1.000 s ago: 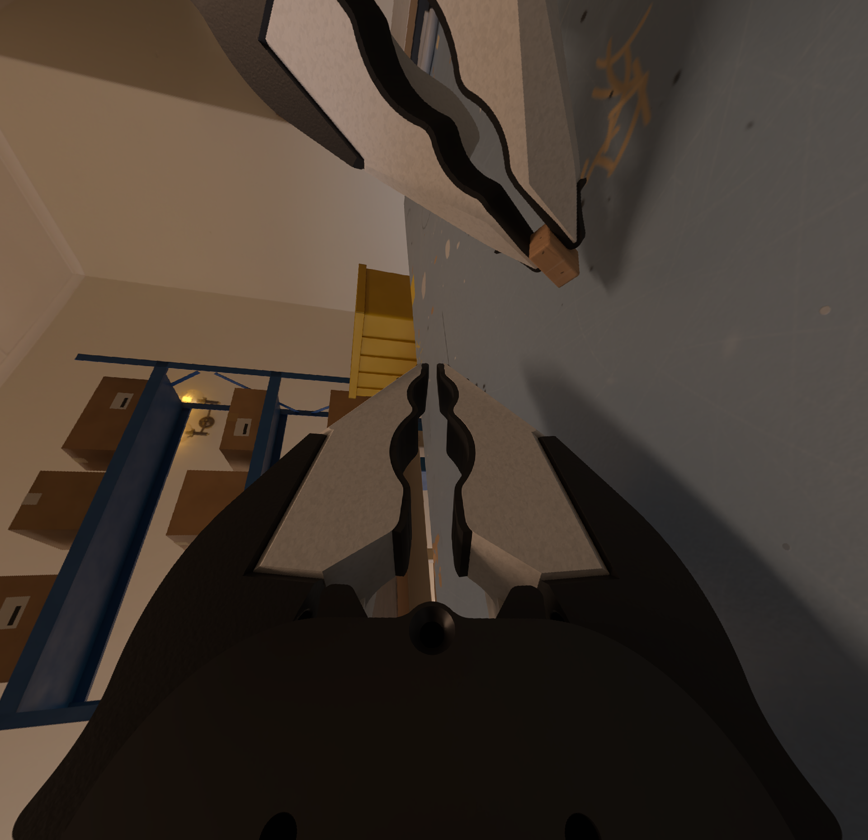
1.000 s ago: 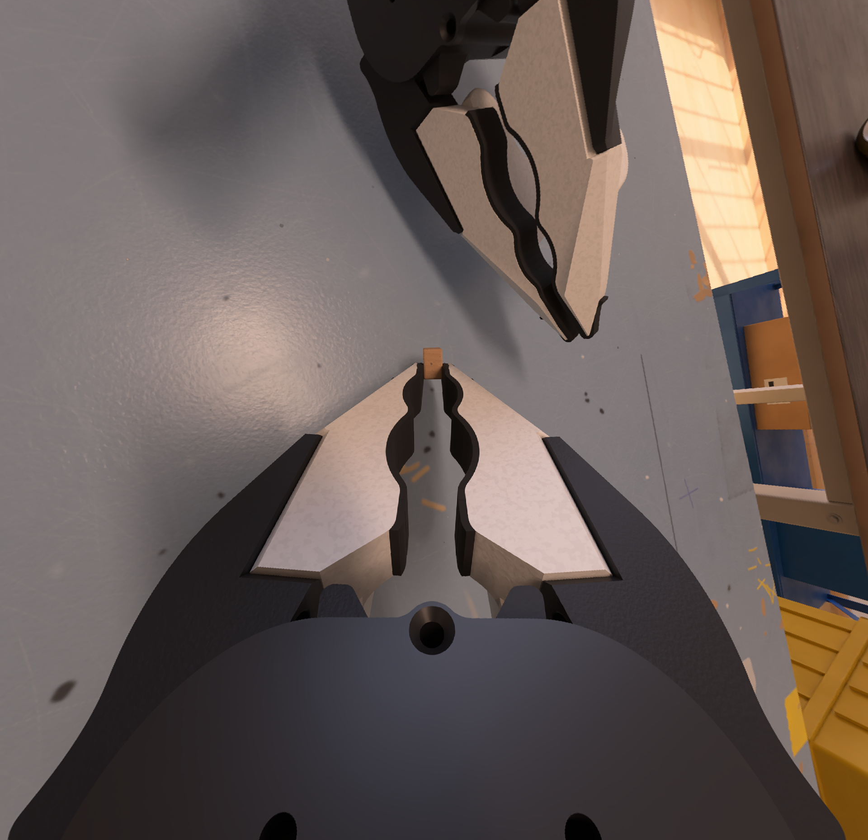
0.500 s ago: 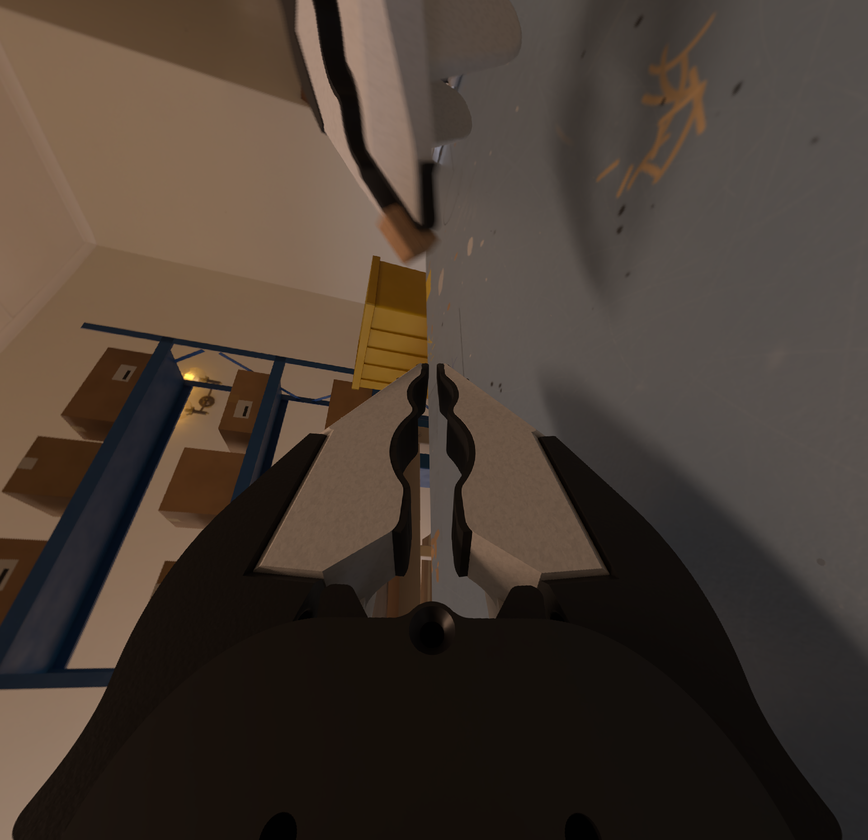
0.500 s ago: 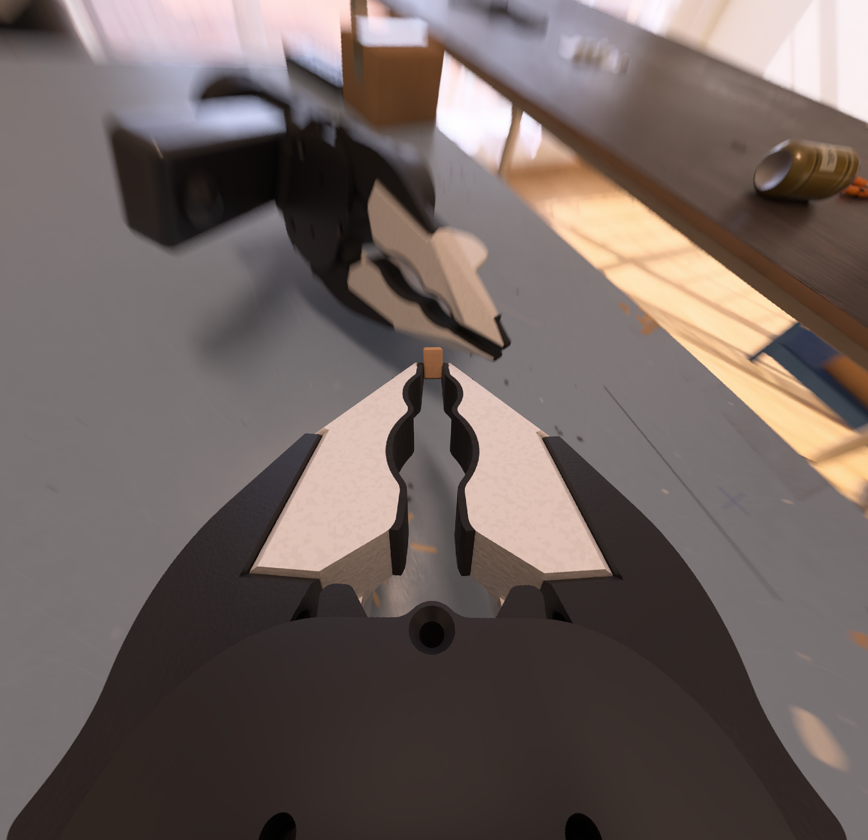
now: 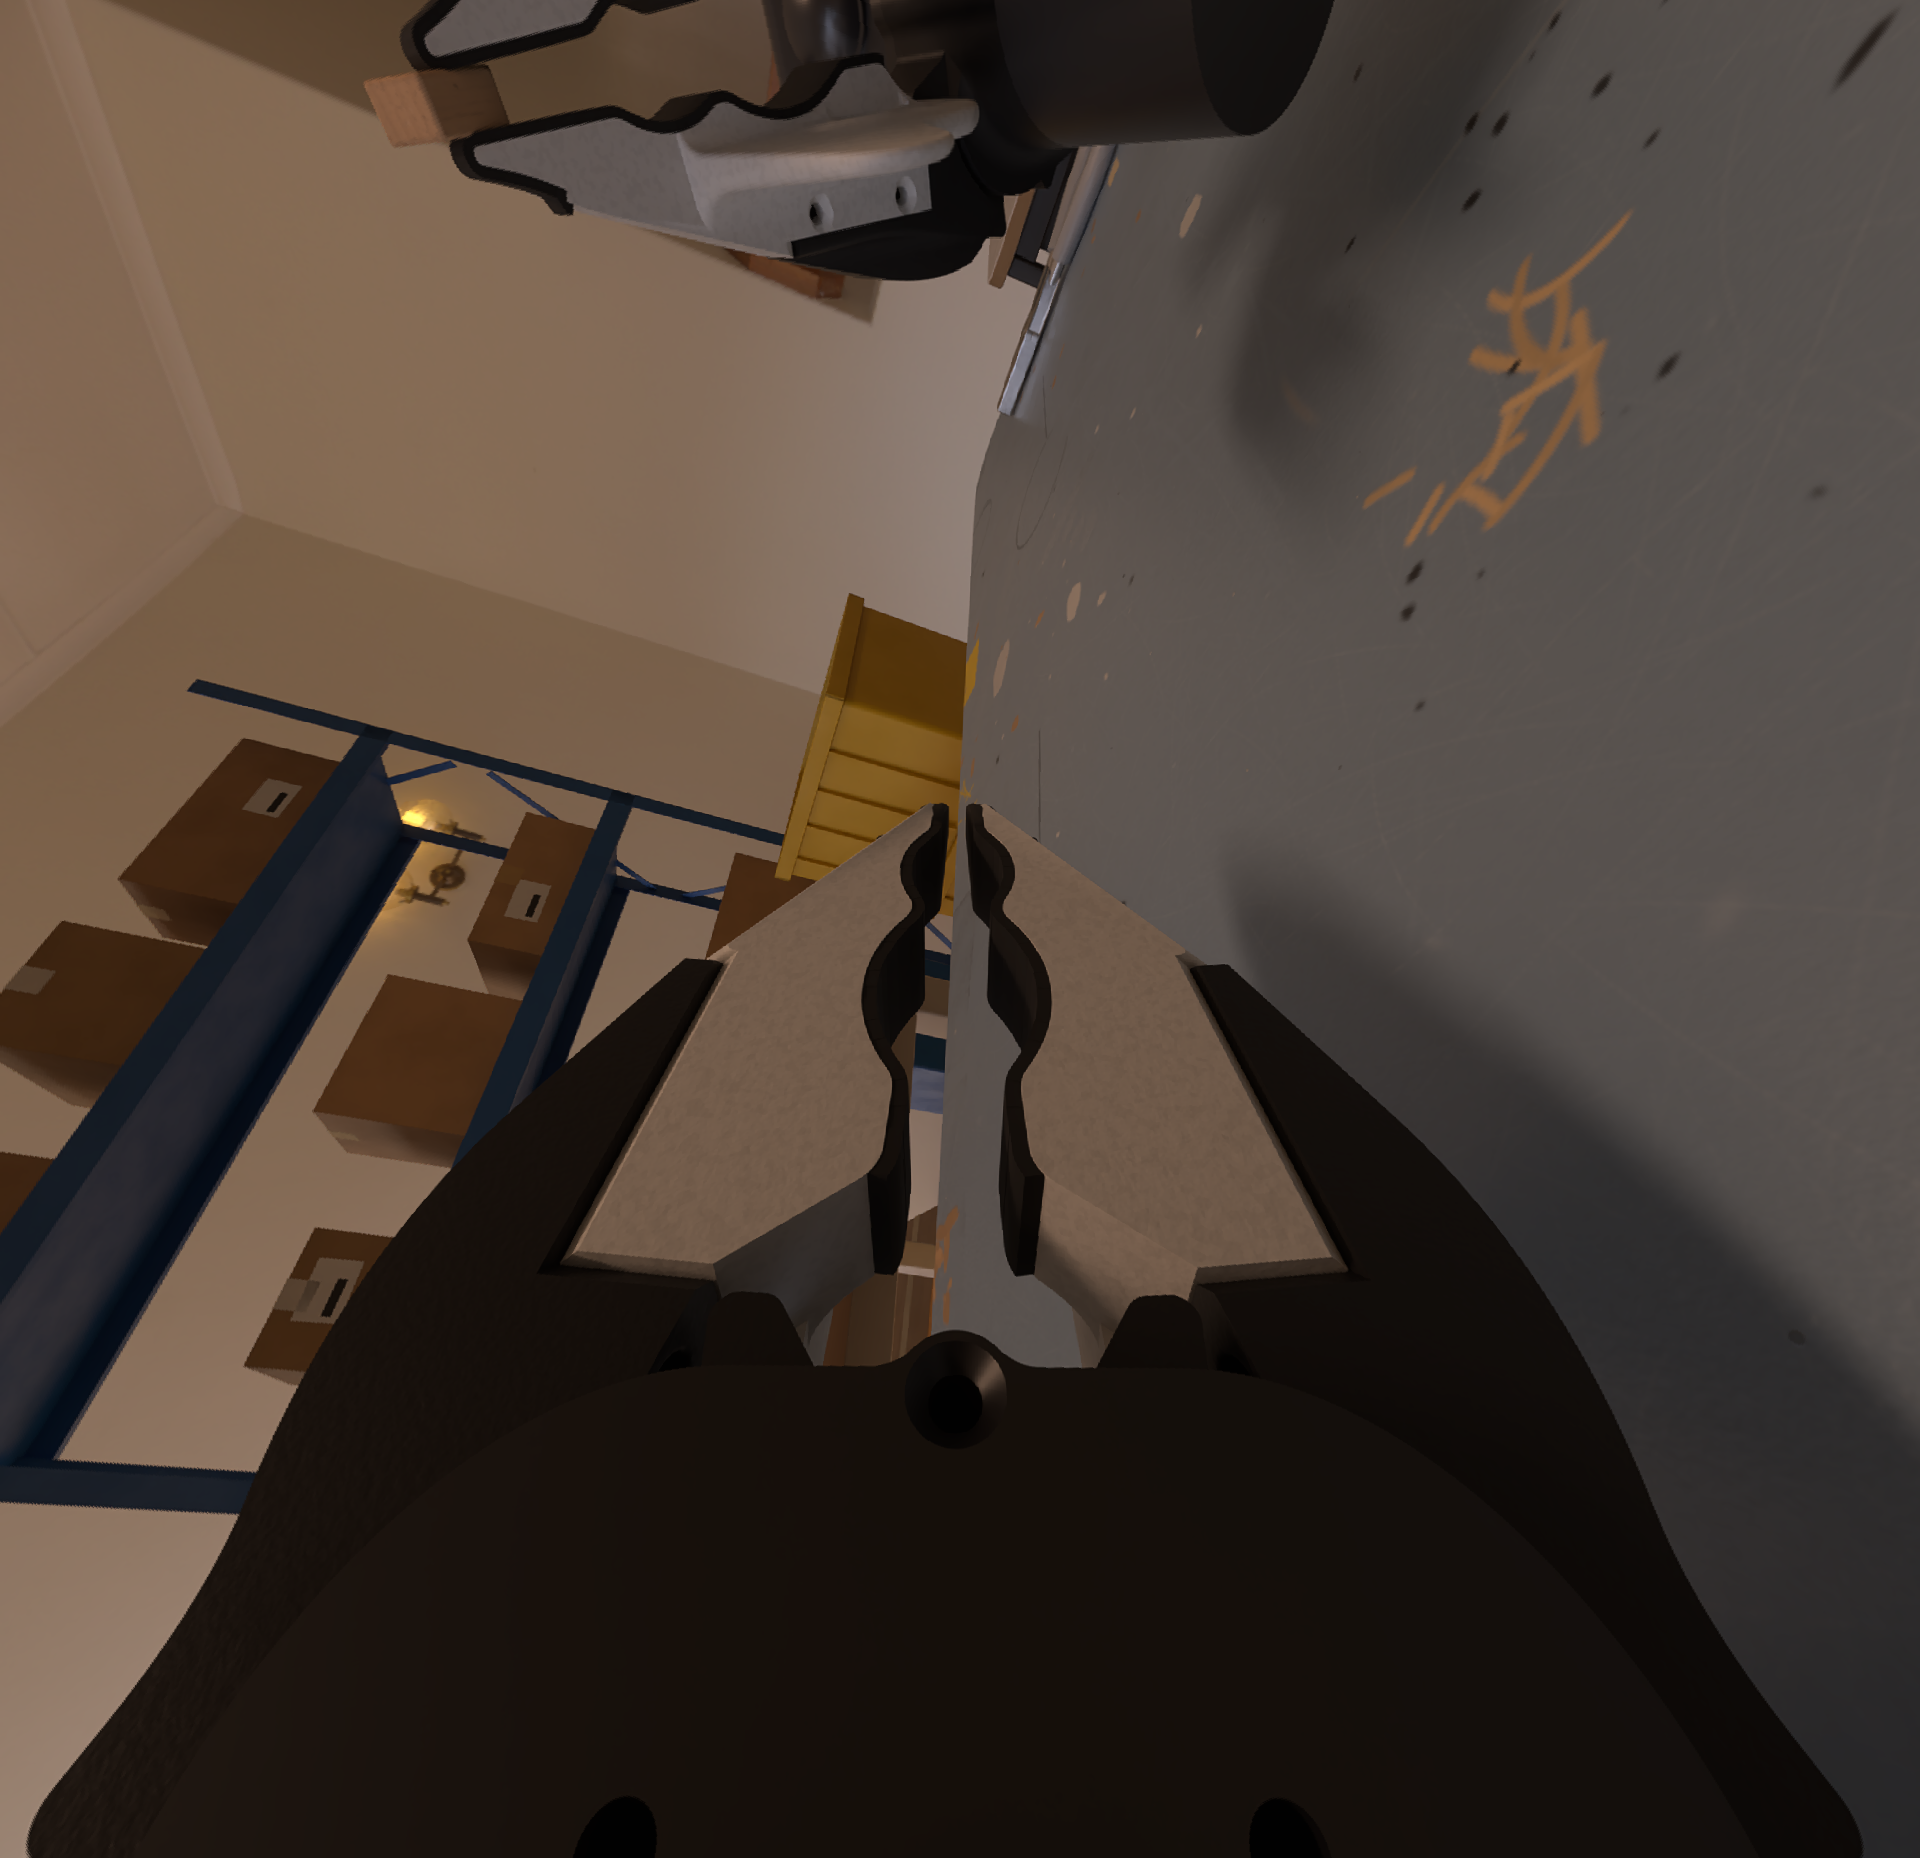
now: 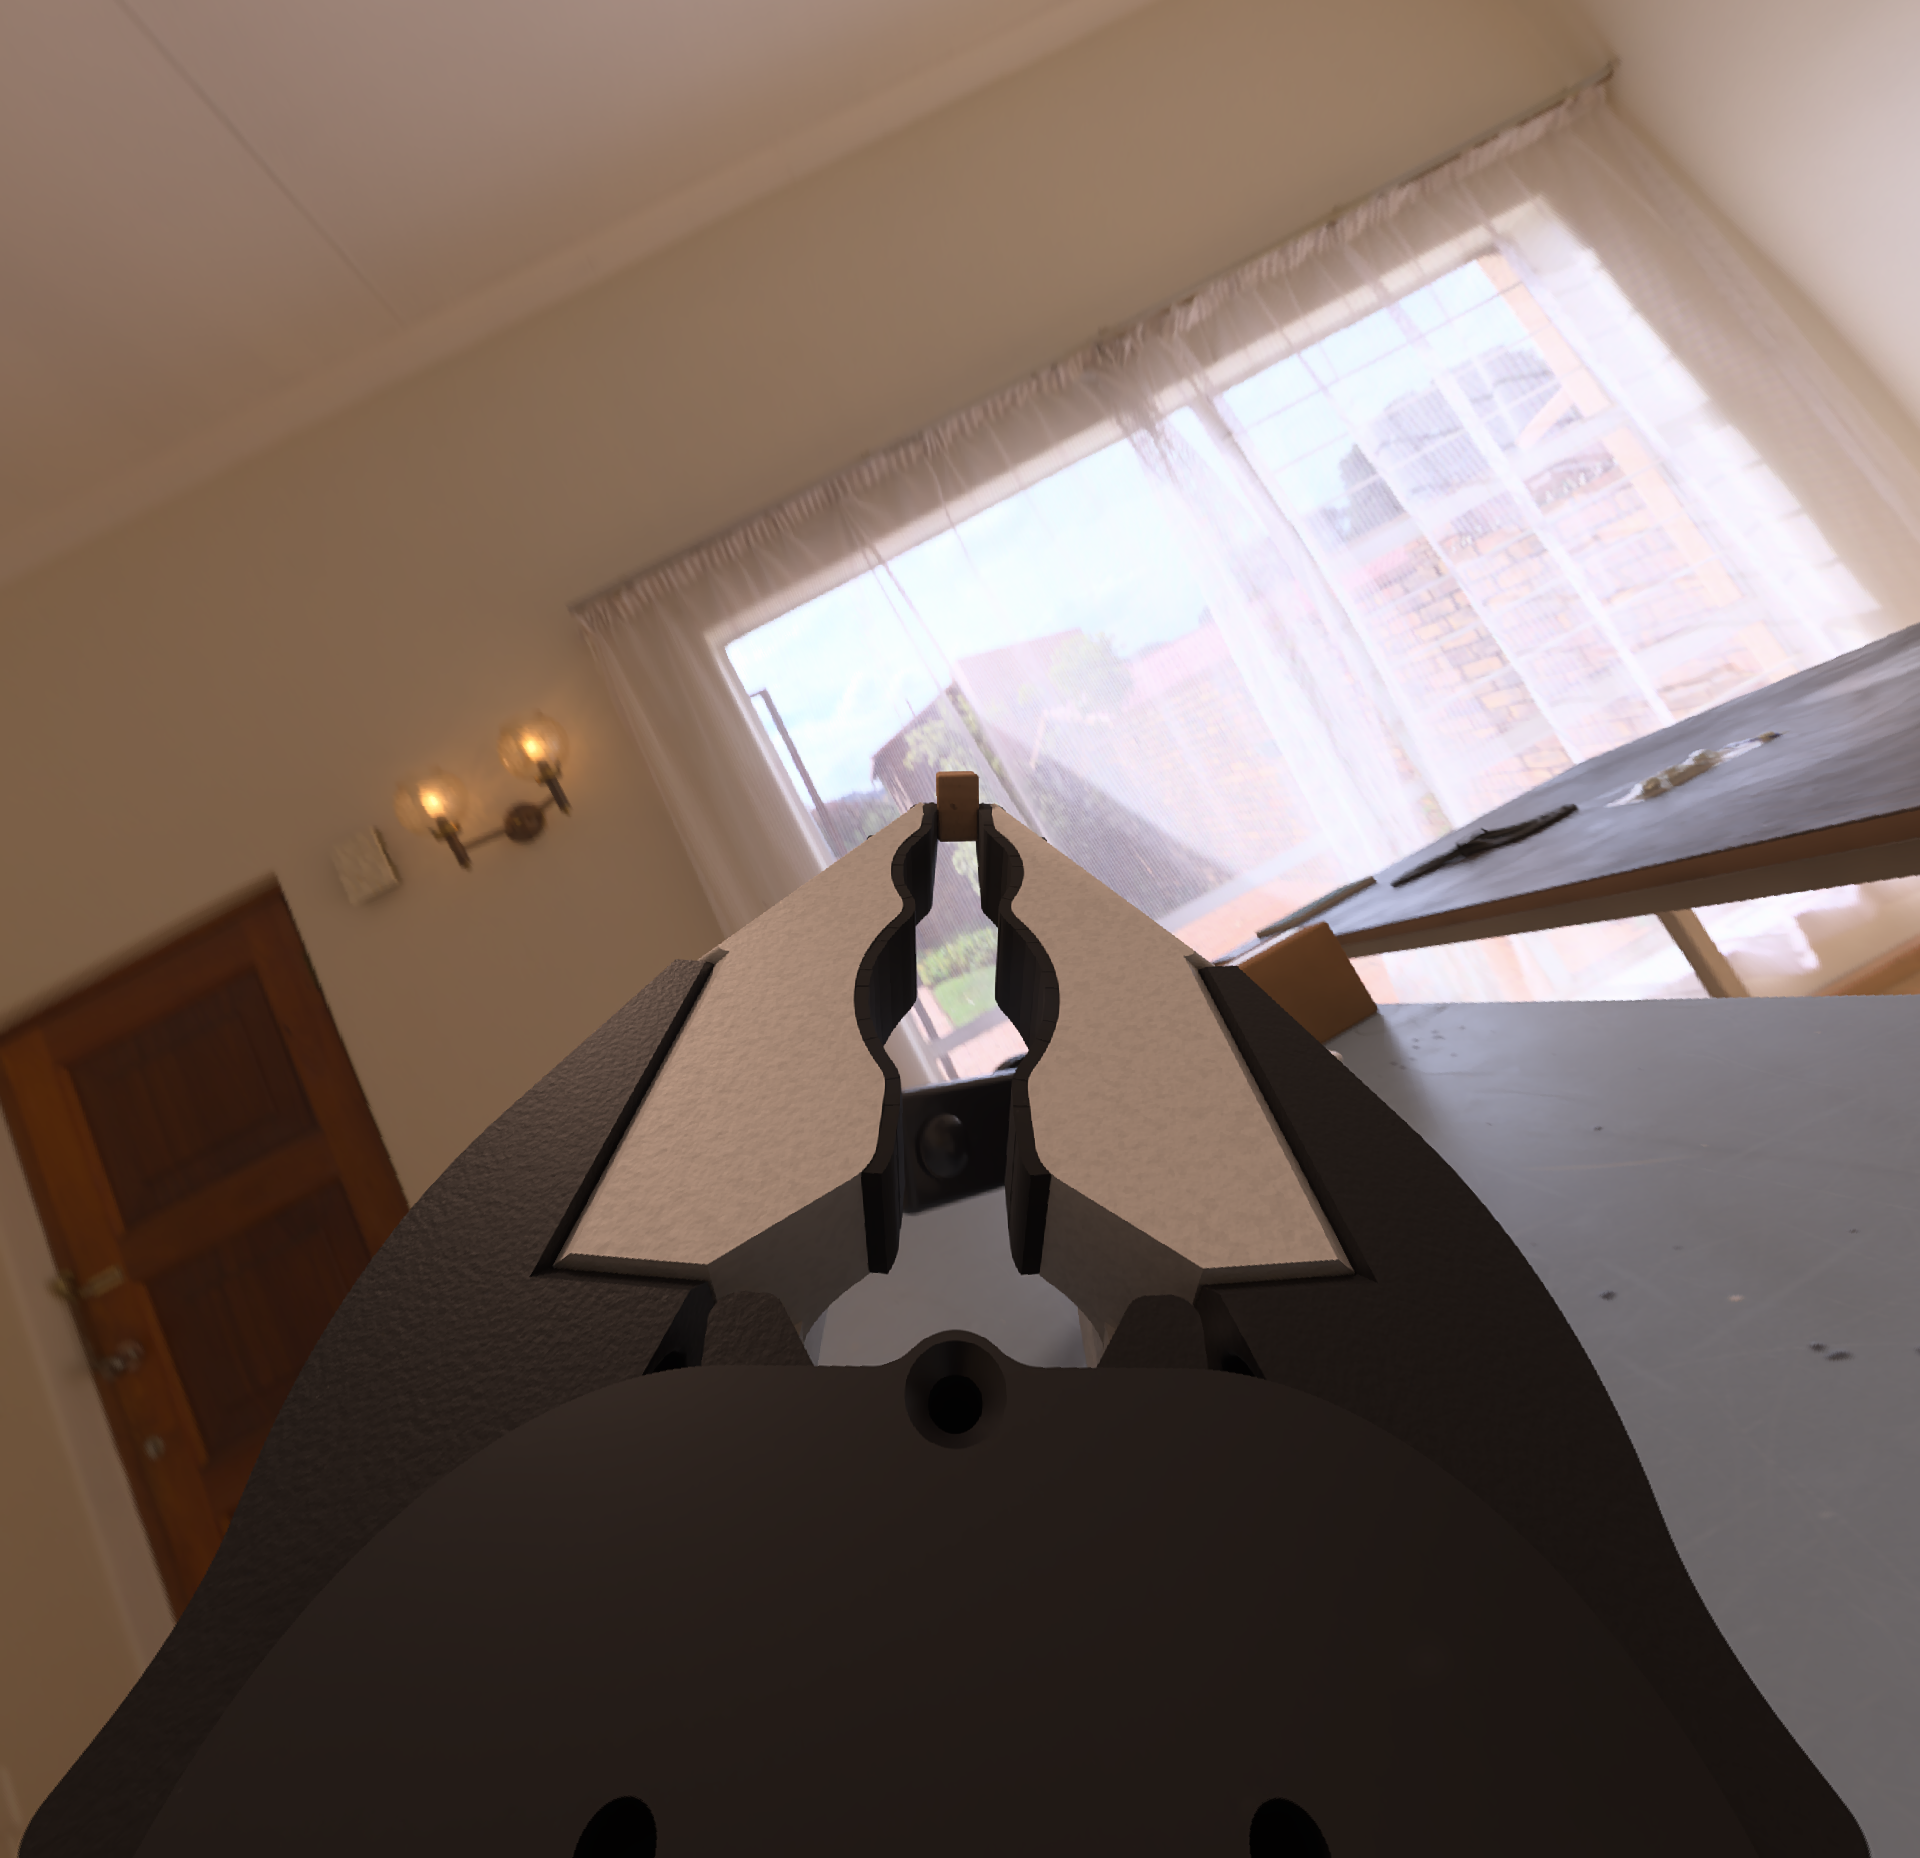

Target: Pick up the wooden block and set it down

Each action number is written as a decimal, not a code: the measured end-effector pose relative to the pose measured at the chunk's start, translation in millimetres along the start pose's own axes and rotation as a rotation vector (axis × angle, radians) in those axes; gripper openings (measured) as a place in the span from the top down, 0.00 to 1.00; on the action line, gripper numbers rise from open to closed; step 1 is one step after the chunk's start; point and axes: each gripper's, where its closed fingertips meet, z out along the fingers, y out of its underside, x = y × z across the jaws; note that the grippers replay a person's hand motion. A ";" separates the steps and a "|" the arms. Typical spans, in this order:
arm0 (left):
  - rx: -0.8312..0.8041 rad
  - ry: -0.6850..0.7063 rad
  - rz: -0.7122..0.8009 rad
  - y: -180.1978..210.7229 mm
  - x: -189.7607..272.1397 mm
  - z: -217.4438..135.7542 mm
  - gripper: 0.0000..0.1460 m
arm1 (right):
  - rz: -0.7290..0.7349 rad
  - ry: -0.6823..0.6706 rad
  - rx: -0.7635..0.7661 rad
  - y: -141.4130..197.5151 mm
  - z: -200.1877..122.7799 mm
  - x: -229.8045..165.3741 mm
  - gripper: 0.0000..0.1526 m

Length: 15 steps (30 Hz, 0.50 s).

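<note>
Block pinched, claw aimed at the window

The right claw (image 6: 957, 821) grips the wooden block (image 6: 956, 805) at its fingertips, grey table (image 6: 1621, 1164) lower right.

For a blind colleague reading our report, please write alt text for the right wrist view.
The right gripper pinches a small wooden block at its fingertips, lifted and pointing toward a curtained window. A grey table lies lower right; a wooden door and a wall lamp are left.

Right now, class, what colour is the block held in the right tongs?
Light tan wood. The wooden block shows best in the left wrist view.
</note>
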 end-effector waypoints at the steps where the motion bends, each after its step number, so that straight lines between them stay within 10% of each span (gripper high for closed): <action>1: 0.000 0.002 0.001 0.2 0.4 0.1 0.98 | 0.020 -0.006 0.024 -2.7 -1.3 0.1 0.96; 10: -0.009 -0.010 0.004 2.5 -1.7 -0.2 0.98 | 0.071 -0.001 0.072 -7.8 -4.2 4.7 0.96; 15: -0.059 -0.095 -0.051 13.9 -17.7 -3.3 0.98 | -0.001 0.107 -0.219 16.9 -1.7 18.8 0.96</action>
